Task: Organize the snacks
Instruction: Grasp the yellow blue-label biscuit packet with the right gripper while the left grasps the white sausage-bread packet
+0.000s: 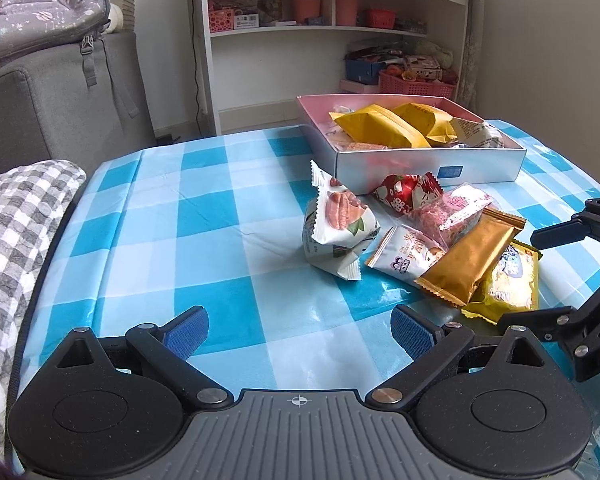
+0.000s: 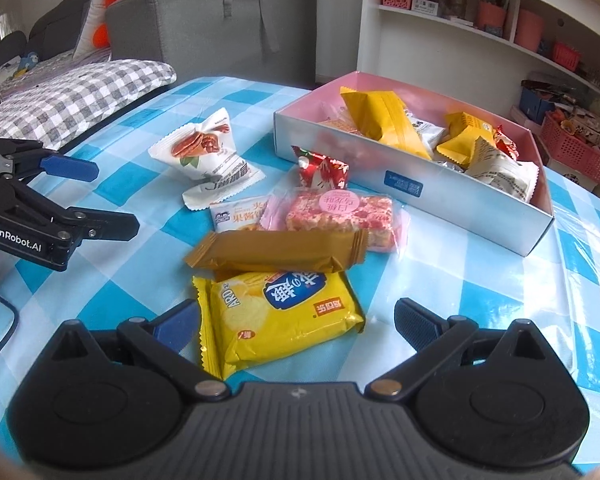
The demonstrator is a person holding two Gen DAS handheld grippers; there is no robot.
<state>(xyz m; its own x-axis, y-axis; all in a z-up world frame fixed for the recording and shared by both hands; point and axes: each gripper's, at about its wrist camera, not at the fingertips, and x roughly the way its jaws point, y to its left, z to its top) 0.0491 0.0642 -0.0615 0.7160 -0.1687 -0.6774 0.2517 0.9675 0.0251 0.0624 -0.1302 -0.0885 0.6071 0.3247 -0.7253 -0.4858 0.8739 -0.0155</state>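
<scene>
A pile of wrapped snacks lies on the blue checked tablecloth (image 1: pixel 204 216): a white nut packet (image 1: pixel 336 220) (image 2: pixel 204 156), a red sweet (image 1: pixel 408 194) (image 2: pixel 322 170), a pink rice bar (image 2: pixel 340 214), a white biscuit pack (image 1: pixel 404 260), a gold bar (image 1: pixel 472 260) (image 2: pixel 276 250) and a yellow chip pack (image 2: pixel 276 320) (image 1: pixel 508 284). Behind them stands a pink-lined white box (image 1: pixel 432 166) (image 2: pixel 412 188) holding yellow packets. My left gripper (image 1: pixel 300 330) is open, short of the pile. My right gripper (image 2: pixel 296 324) is open, its fingers either side of the yellow chip pack.
A grey checked cushion (image 1: pixel 24 216) (image 2: pixel 76 96) lies at the table's left edge, with a grey sofa (image 1: pixel 60 108) behind. A white shelf unit (image 1: pixel 320 20) with baskets stands beyond the table. Bare cloth lies left of the pile.
</scene>
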